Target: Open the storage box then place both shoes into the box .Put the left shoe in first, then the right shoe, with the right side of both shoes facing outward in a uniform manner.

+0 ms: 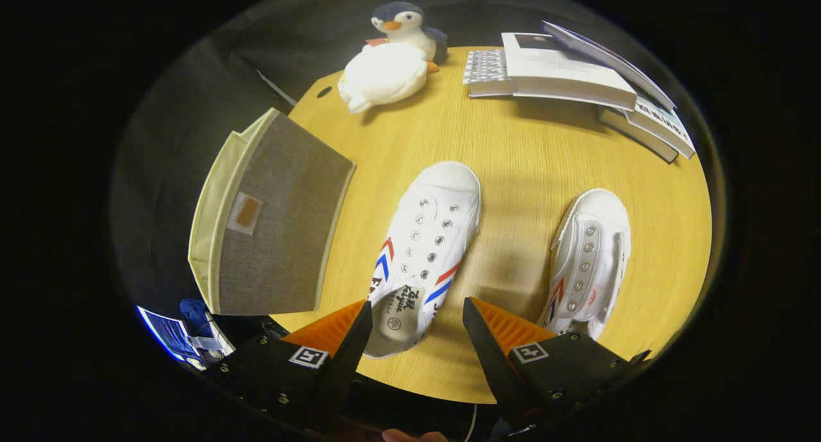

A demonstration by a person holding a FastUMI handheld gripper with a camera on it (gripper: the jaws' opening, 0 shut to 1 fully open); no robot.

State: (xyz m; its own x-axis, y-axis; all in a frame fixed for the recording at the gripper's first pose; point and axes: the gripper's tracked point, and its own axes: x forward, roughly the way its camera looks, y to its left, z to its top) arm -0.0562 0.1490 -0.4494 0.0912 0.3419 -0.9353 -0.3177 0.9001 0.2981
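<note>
One gripper (pixel 417 317), fingers spread wide, holding nothing, poised over heel of nearer shoe (pixel 424 253). Two white shoes on round wooden table (pixel 513 153), second shoe (pixel 589 262) beside right finger. One storage box (pixel 276 227) leftward, apparently closed. Beyond: one plush penguin (pixel 392 57), about four books (pixel 577 76).

Warm, fairly bright light falls on the wooden table (pixel 513 153), perhaps from above; soft shadows lie right of the shoes (pixel 426 249) and beneath the far books (pixel 564 70). Focus is sharp centrally. Fisheye bending curves and dims the table's edges.

The gripper (pixel 417 314) fingers stand apart, gripping nothing.
</note>
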